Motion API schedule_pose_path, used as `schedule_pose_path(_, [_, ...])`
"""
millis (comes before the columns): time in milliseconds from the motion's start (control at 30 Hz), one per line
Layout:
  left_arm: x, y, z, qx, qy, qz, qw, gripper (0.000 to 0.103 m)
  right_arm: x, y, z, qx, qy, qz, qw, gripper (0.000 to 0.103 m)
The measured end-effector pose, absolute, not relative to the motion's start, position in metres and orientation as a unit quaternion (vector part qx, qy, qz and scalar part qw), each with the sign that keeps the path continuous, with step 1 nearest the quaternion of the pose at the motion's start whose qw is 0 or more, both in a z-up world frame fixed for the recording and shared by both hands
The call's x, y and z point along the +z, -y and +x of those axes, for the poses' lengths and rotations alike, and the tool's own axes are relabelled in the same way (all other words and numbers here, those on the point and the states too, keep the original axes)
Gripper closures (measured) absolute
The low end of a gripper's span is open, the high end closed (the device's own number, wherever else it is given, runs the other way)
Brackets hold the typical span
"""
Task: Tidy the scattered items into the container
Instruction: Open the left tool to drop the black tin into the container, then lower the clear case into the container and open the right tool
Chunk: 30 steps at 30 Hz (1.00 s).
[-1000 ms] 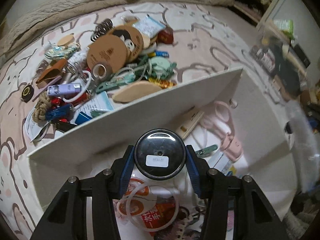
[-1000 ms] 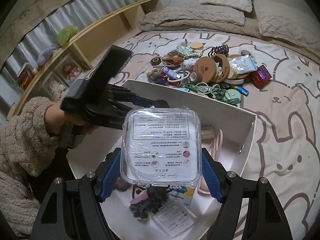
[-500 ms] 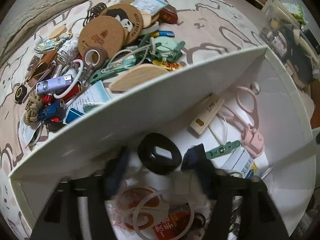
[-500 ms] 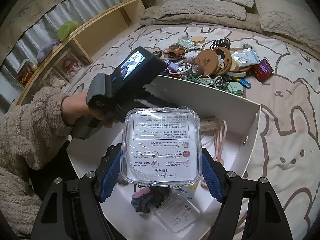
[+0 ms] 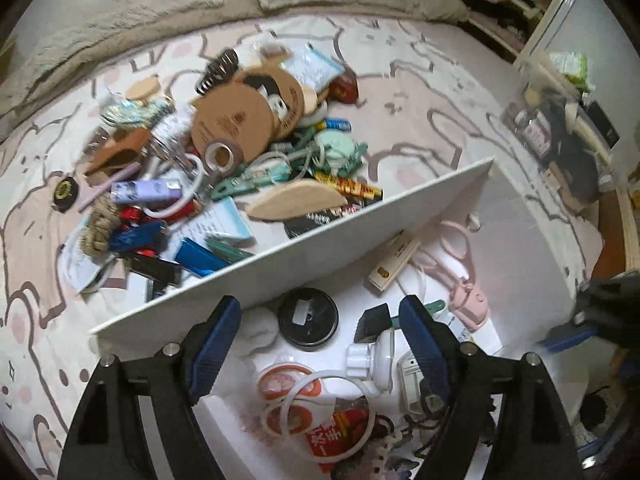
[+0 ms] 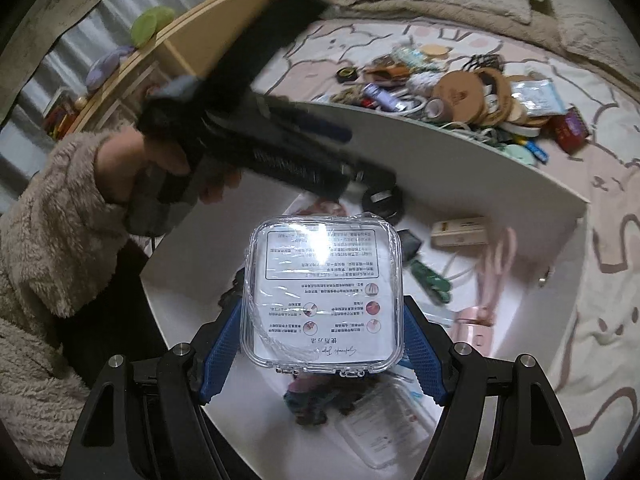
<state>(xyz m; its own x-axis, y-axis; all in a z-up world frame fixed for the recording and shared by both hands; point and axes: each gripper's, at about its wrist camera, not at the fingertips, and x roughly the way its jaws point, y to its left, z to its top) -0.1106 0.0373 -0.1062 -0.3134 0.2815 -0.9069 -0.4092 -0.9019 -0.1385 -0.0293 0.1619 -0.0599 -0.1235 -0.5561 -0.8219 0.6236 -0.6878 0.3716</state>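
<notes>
Clear plastic case (image 6: 324, 296): rigid, light, slick; our right gripper (image 6: 322, 354) clamps its side walls above the container (image 6: 460, 168). Left gripper (image 5: 318, 344) opening, empty, 10 o'clock.

Container wall (image 5: 304, 256) separates cluttered pile (image 5: 224, 160) from crowded container floor (image 5: 516, 240).

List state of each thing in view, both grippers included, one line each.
left gripper: jaws opening, nothing between them
black round tin: released, lying in the container
right gripper: jaws shut on clear plastic case
clear plastic case: closed, held above the container
white container: open-topped, partly filled
scattered pile: on the bedspread, outside the container
pink scissors: lying in the container
</notes>
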Motion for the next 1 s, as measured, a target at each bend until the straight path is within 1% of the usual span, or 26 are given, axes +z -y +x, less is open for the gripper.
schedule_pose_path(200, [-0.07, -0.006, -0.103, 0.844, -0.039, -0.5, 0.189, 0.021, -0.066, -0.14, -0.023, -0.727, -0.047, 0.542, 0.419, 0.027])
schedule_pose_path(467, [-0.035, 0.035, -0.092, 0.878, -0.008, -0.453, 0.156, 0.021, -0.073, -0.096, -0.02, -0.683, -0.082, 0.556, 0.466, 0.027])
schedule_pose_path(733, [-0.015, 0.068, -0.079, 0.9, 0.012, -0.418, 0.123, 0.021, -0.079, -0.043, -0.015, -0.629, -0.147, 0.562, 0.517, 0.027])
schedule_pose_path(1000, [-0.012, 0.088, -0.073, 0.905, 0.027, -0.411, 0.108, 0.021, -0.105, -0.014, -0.025, -0.545, -0.135, 0.603, 0.566, 0.027])
